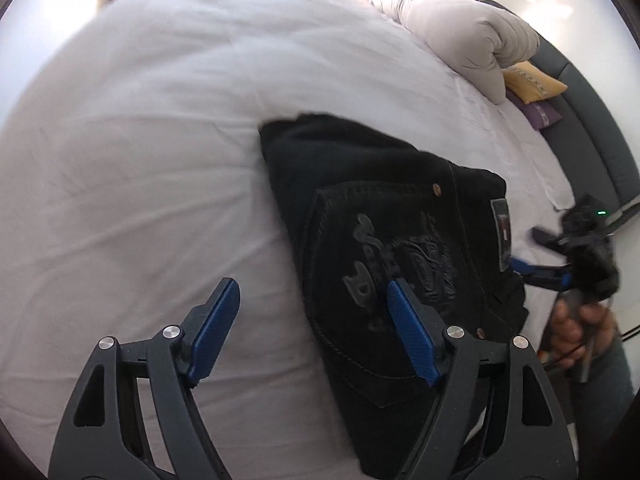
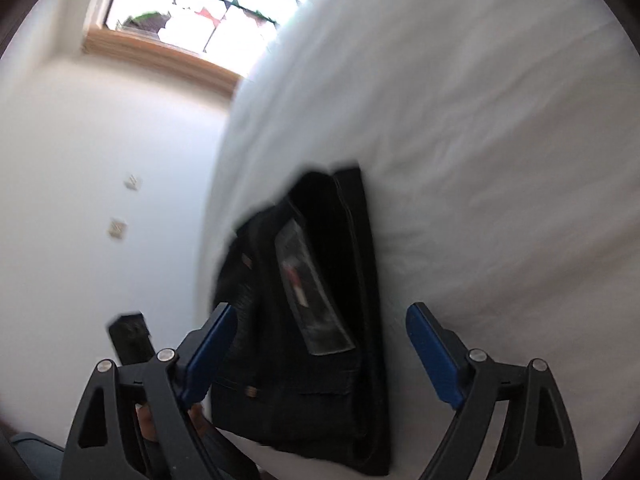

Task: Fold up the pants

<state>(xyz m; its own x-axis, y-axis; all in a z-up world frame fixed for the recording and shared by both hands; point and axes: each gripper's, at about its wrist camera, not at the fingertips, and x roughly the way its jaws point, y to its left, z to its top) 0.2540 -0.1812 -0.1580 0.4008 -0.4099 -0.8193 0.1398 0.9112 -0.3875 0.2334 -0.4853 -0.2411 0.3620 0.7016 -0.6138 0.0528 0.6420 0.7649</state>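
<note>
Black jeans [image 1: 384,264] are seen lying folded into a compact bundle on the white bed sheet [image 1: 160,152], near the bed's edge. In the left wrist view, a back pocket with dark embroidery faces up, with 1 copper rivet visible at its corner and a rectangular waistband patch [image 1: 502,236] at the bundle's right side.

Left gripper [image 1: 314,330]: the jaws are held wide apart, nothing between them. The right blue pad overlaps the embroidered pocket in the view; whether it touches the fabric cannot be told. The left pad is over bare sheet.

Right gripper [image 2: 320,354]: the jaws are likewise spread wide and grip nothing. The jeans bundle is seen between the 2 fingers in the right wrist view, with the waistband patch [image 2: 308,292] facing the camera. Contact cannot be confirmed; the frame is motion-blurred.

In the left wrist view, the right gripper [image 1: 532,252] is visible just beside the bundle's right edge, held by a hand [image 1: 576,328].

A grey rolled duvet [image 1: 460,32], a yellow cushion [image 1: 532,84] and a purple cushion [image 1: 540,114] are noted at the head of the bed, well apart from the jeans. A window [image 2: 200,12] is noted in the right wrist view.
</note>
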